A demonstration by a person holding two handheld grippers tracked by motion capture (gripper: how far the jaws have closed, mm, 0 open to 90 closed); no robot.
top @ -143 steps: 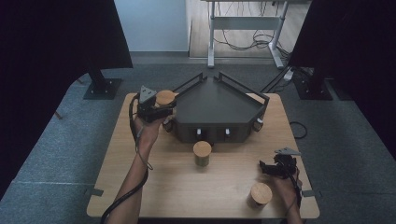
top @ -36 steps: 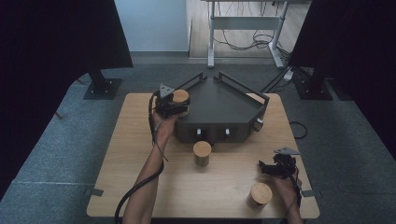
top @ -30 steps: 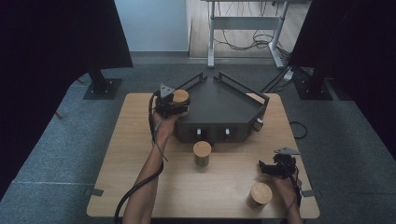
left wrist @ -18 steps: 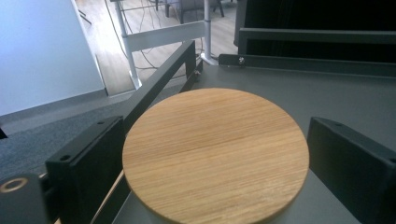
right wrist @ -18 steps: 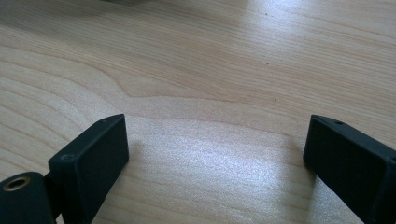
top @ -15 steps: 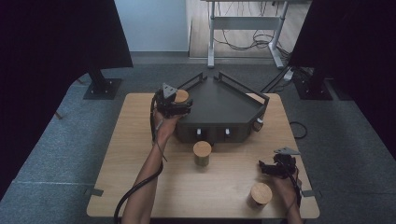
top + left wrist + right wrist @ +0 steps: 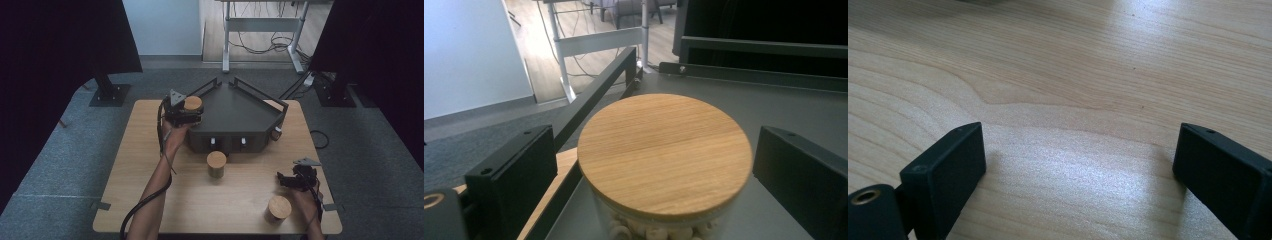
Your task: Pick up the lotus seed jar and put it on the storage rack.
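Jar with a wooden lid sits between my left gripper's jaws at the left corner of the dark tray.

My left gripper pinches this jar by its glass body just under the lid, and small pale pieces show through the glass in the left gripper view; whether the jar's base touches the tray floor I cannot tell. Behind it runs the tray's black rail. My right gripper rests low over the bare wood of the counter near its right edge, jaws spread wide with nothing between them. A second lidded jar stands on the counter just in front of the tray, and a third stands near the front edge, just beside my right hand.
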